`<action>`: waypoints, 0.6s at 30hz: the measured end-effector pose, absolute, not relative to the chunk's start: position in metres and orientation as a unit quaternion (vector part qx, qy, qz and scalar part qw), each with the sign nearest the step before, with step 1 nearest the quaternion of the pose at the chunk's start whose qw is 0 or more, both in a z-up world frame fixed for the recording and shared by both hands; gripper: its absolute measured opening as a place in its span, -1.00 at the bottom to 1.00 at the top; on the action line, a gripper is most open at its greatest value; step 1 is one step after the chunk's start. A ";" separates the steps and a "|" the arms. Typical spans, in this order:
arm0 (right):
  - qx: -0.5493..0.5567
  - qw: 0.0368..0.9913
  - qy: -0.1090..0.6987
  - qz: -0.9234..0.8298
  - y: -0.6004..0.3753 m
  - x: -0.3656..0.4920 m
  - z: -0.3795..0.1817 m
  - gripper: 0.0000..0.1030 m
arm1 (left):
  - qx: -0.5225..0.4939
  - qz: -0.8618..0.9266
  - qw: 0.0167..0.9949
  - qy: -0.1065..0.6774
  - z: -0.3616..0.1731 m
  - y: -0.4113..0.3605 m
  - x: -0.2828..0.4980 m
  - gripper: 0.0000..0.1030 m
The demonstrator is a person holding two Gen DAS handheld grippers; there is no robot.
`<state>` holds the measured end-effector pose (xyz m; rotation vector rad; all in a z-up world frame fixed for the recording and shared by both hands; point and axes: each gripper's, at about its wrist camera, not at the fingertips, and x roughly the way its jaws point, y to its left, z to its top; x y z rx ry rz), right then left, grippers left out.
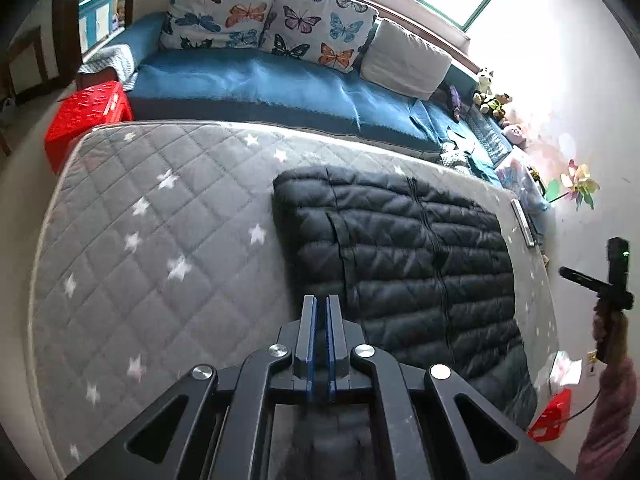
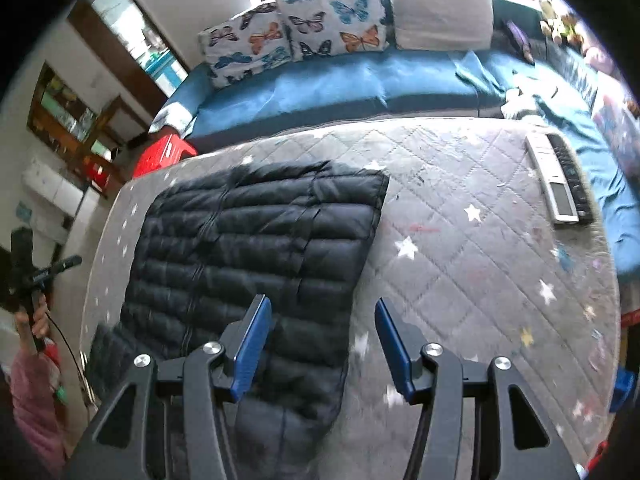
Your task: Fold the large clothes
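Observation:
A black quilted down jacket (image 1: 404, 256) lies flat, folded into a long rectangle, on a grey star-patterned quilted mat (image 1: 160, 240). It also shows in the right wrist view (image 2: 248, 248) on the mat (image 2: 460, 240). My left gripper (image 1: 320, 304) is shut and empty, held above the jacket's near left edge. My right gripper (image 2: 322, 312) is open and empty, held above the jacket's near right edge. The other gripper shows at the edge of each view, held in a hand with a pink sleeve (image 1: 612, 280) (image 2: 28, 276).
A blue sofa (image 1: 280, 88) with butterfly cushions (image 1: 312, 28) runs behind the mat. A red plastic stool (image 1: 86, 116) stands at the mat's far left corner. Two remote controls (image 2: 558, 180) lie on the mat's right part. Soft toys (image 1: 492, 96) sit at the sofa's right end.

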<state>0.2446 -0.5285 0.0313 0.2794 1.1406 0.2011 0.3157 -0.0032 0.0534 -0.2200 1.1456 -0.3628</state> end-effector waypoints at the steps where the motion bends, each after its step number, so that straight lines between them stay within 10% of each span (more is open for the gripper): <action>1: 0.139 0.826 0.538 0.095 -0.532 0.253 0.025 0.15 | -0.110 -0.171 0.818 0.538 0.049 -0.003 0.328 -0.88; 18: 0.244 0.798 0.538 0.119 -0.556 0.351 -0.087 0.15 | -0.212 -0.163 0.778 0.569 -0.079 -0.008 0.465 -0.88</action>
